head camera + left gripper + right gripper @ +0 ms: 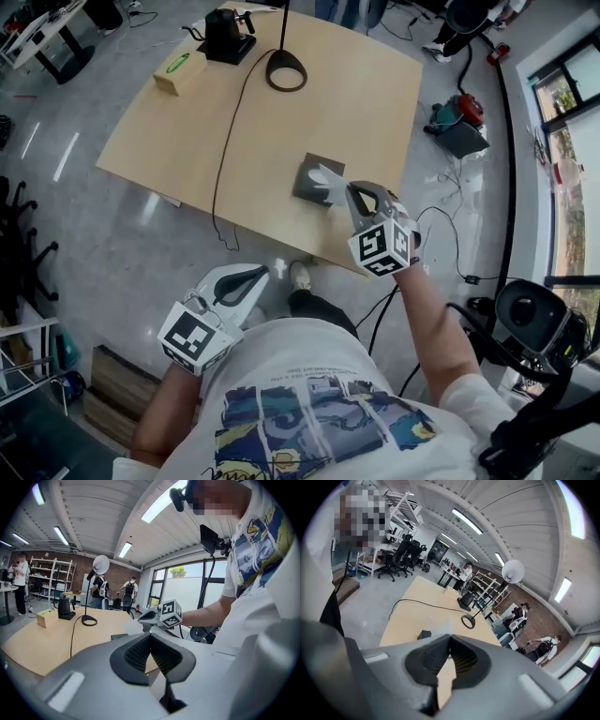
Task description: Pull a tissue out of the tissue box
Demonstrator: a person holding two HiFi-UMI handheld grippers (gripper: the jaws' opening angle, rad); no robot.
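Note:
A dark grey tissue box (306,174) lies near the front right edge of the wooden table (281,122). A white tissue (328,184) sticks out of it toward my right gripper (352,191), whose jaws are closed at the tissue's right edge. In the right gripper view the right gripper (450,638) has its tips together, with the box (424,633) just beyond them. My left gripper (261,274) hangs off the table near my body, shut and empty. The left gripper view looks past the left gripper (150,635) at the right gripper's marker cube (171,613) and the tissue (133,626).
At the table's far side stand a black lamp base (286,70), a black kettle on its stand (225,36) and a small wooden box with a green label (180,70). A black cable (230,141) runs across the table and over its front edge. People stand beyond the table.

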